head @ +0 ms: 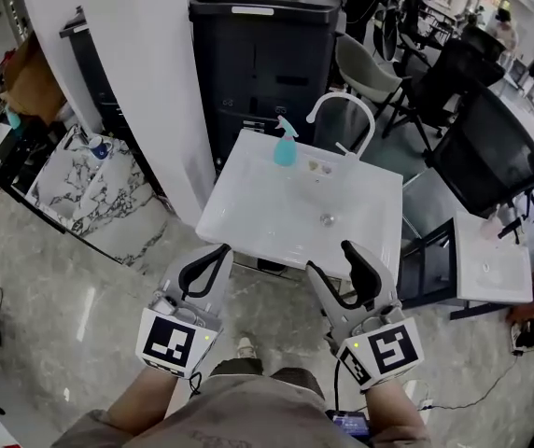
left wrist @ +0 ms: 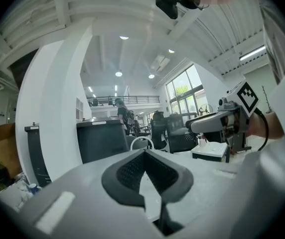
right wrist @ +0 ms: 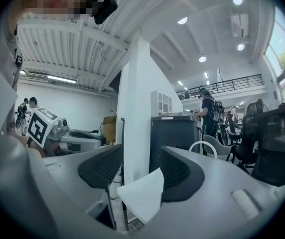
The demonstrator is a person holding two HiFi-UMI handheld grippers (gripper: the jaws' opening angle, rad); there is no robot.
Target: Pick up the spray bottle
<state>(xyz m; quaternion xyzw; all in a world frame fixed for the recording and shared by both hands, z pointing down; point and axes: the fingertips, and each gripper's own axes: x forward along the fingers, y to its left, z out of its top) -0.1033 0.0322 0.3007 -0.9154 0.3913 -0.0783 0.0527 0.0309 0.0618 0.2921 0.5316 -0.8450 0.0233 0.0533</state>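
Note:
A teal spray bottle stands upright near the far edge of a white basin top, just left of a white arched faucet. Both grippers hover at the basin's near edge, well short of the bottle. The jaw tips of my left gripper meet, and nothing is held between them. My right gripper is open, with a clear gap between its pads and a corner of the white basin showing through it. Neither gripper view shows the bottle.
Directly behind the basin stands a black cabinet-like unit. A white pillar rises at the left, with a marble slab beyond it. Office chairs and a second white basin crowd the right side.

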